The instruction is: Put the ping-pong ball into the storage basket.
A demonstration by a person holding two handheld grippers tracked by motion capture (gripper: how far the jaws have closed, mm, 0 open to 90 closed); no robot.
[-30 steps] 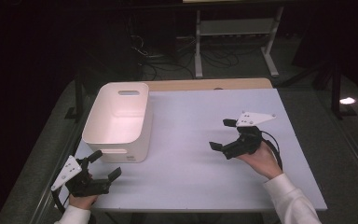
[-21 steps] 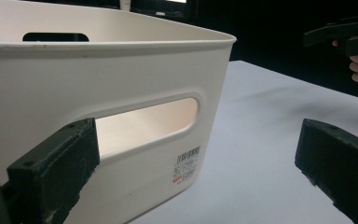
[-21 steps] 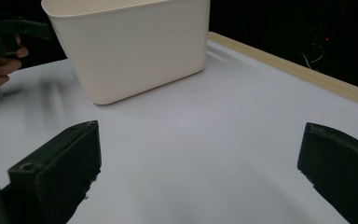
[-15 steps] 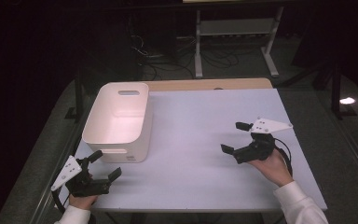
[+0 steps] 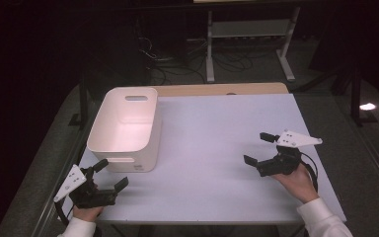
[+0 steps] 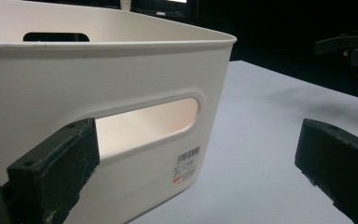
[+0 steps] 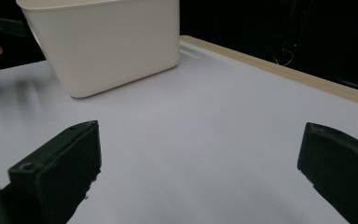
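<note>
Standing on the far left part of the pale grey rectangular table [image 5: 217, 148], the white plastic rectangular bin with slot handles [image 5: 126, 126] sits upright, a small barcode label on its near wall. Just in front of its near end, the left gripper [image 5: 109, 174] rests low at the table's near left corner, its jaws spread wide with nothing between them; its own view looks straight at the bin's handle slot. Well apart, toward the right edge, the right gripper [image 5: 257, 148] is held above the table surface, jaws likewise parted and empty, pointing leftward across the bare tabletop toward the bin.
</note>
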